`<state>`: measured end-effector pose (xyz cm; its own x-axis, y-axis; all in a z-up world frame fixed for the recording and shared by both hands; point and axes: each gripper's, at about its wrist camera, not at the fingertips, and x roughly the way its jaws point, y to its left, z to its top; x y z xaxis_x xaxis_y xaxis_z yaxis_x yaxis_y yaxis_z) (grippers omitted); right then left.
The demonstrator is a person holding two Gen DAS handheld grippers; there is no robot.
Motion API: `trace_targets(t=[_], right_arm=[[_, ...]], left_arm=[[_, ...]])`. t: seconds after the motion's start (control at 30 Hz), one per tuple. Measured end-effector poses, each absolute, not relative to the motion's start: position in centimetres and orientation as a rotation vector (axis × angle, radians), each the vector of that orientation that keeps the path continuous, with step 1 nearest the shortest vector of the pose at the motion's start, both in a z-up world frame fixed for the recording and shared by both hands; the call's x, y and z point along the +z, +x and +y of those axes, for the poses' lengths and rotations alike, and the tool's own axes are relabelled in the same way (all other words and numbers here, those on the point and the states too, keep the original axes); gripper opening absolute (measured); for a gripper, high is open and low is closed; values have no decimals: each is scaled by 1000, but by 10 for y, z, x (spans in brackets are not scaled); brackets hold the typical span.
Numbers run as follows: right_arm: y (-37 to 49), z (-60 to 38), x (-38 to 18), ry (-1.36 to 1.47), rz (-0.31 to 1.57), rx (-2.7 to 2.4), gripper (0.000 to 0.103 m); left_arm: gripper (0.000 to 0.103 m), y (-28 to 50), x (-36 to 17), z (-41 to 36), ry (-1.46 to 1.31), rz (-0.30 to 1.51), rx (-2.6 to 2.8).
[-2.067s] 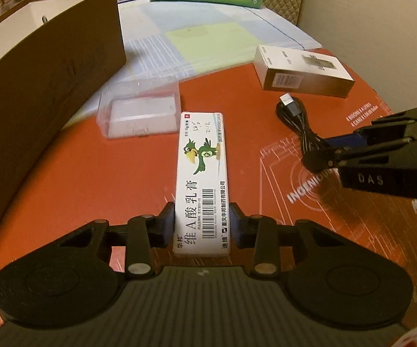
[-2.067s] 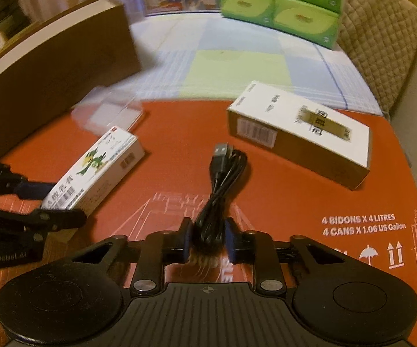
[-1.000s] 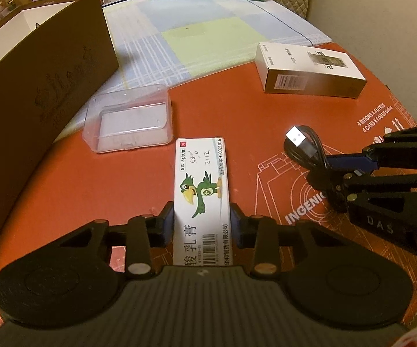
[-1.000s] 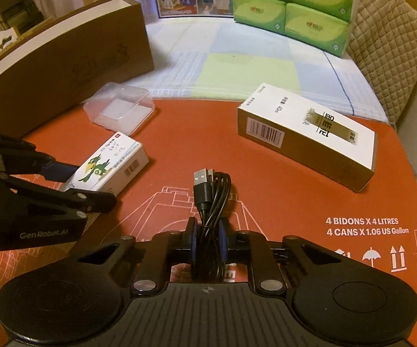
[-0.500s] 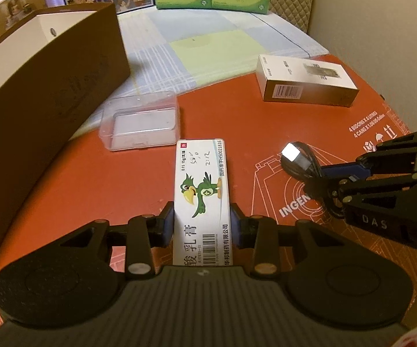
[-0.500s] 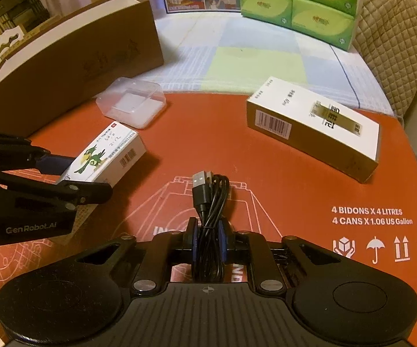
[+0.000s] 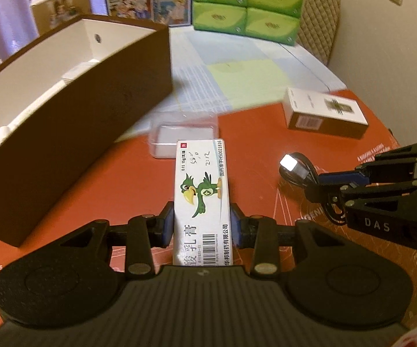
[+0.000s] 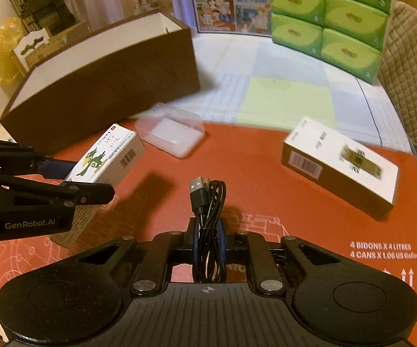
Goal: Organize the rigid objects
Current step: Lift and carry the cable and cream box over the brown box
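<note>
Red surface: a red printed mat [image 8: 266,173] covers the near part of the table; behind it lies a pale checked cloth [image 8: 280,95].
Left gripper [image 7: 202,227]: its two blue pads press on both long sides of the white ointment box [image 7: 201,190] with a green parrot, so it grips this box. In the right wrist view the box [image 8: 104,159] is off the mat and throws a shadow below it.
Right gripper [image 8: 208,240]: closed around a coiled black USB cable [image 8: 208,202]; the plug end points forward, away from the camera.
Brown box [image 7: 72,110]: open on top, white inside, at the left, near the ointment box.
Clear plastic case [image 8: 170,133]: on the mat, in front of the brown box.
White carton [image 8: 341,167]: lying flat on the mat, at the right side.
Green tissue packs [image 8: 327,14]: stacked at the far end.
</note>
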<state>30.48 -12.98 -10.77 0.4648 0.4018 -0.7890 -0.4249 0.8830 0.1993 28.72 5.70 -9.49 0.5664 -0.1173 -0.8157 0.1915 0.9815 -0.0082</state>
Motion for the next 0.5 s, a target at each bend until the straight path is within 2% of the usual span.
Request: trace_targets(t=[0.5], right_arm=[[310, -92, -62, -8, 864, 640, 10]], left_arm=[[34, 279, -46, 99, 13, 888, -85]])
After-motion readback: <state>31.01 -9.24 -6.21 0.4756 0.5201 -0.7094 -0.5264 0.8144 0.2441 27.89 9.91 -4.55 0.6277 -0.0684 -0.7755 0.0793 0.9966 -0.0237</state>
